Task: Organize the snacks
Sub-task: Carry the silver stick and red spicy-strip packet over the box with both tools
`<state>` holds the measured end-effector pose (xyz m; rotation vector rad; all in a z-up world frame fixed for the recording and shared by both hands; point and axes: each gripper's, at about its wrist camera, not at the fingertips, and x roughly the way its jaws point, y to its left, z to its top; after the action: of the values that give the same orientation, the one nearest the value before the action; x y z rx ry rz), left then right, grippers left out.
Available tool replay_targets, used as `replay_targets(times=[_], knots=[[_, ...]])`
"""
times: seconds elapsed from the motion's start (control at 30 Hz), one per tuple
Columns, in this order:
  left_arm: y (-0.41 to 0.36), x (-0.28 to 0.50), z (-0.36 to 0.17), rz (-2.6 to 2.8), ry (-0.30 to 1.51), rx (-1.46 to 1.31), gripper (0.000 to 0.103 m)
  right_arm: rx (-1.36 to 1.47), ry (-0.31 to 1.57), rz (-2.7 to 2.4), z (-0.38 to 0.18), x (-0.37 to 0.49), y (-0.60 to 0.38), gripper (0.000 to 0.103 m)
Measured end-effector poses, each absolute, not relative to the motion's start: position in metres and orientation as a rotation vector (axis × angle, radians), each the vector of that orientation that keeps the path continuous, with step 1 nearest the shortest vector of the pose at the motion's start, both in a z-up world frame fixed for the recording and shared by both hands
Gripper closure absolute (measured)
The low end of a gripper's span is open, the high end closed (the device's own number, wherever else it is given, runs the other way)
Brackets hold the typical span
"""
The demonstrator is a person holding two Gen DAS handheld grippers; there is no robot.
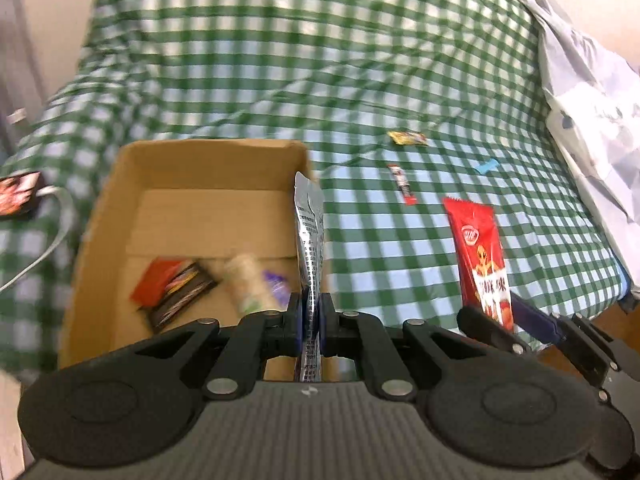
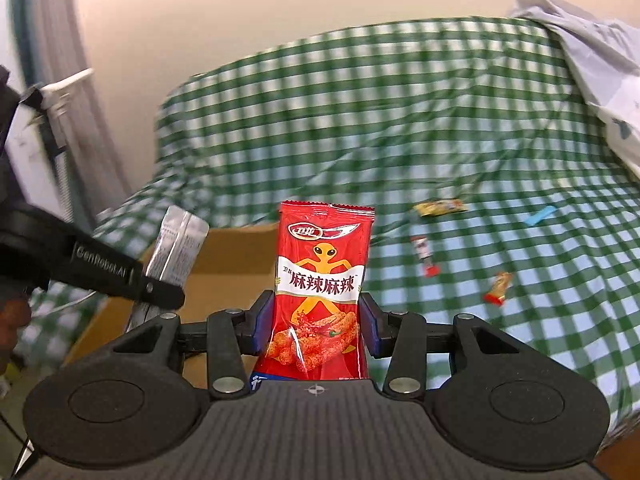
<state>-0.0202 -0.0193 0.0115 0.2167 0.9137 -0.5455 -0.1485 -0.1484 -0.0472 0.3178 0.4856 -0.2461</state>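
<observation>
My left gripper (image 1: 311, 320) is shut on a silver foil packet (image 1: 309, 236), held edge-on and upright over the right wall of an open cardboard box (image 1: 120, 184). Inside the box lie a red-and-black packet (image 1: 174, 292), a pale tube-shaped snack (image 1: 250, 280) and a small purple sweet (image 1: 276, 286). My right gripper (image 2: 318, 328) is shut on a red spicy-snack packet (image 2: 322, 292), held upright with its front towards the camera. That red packet (image 1: 482, 256) also shows at the right of the left wrist view; the silver packet (image 2: 178, 252) shows at the left of the right wrist view.
Loose snacks lie on the green checked bedsheet (image 1: 280, 60): a yellow packet (image 2: 440, 207), a blue wrapper (image 2: 540, 215), a thin red-and-white stick (image 2: 425, 256) and a small orange packet (image 2: 499, 288). A crumpled pale quilt (image 1: 592, 112) is at the right. A white cable (image 1: 48, 240) runs left of the box.
</observation>
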Motion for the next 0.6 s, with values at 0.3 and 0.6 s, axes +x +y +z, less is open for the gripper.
replay_targets(times=[0.3,0.6], knots=[[0.084,-0.064,0.034,-0.469,0.840,0.144,0.095,0.226,0.498,-0.101,-0.028,-0.167,-0.054,0.057],[0.120,-0.081,0.037,-0.486,0.807,0.088,0.095,0.145,0.494,-0.110,-0.011,-0.178,-0.023,0.057]])
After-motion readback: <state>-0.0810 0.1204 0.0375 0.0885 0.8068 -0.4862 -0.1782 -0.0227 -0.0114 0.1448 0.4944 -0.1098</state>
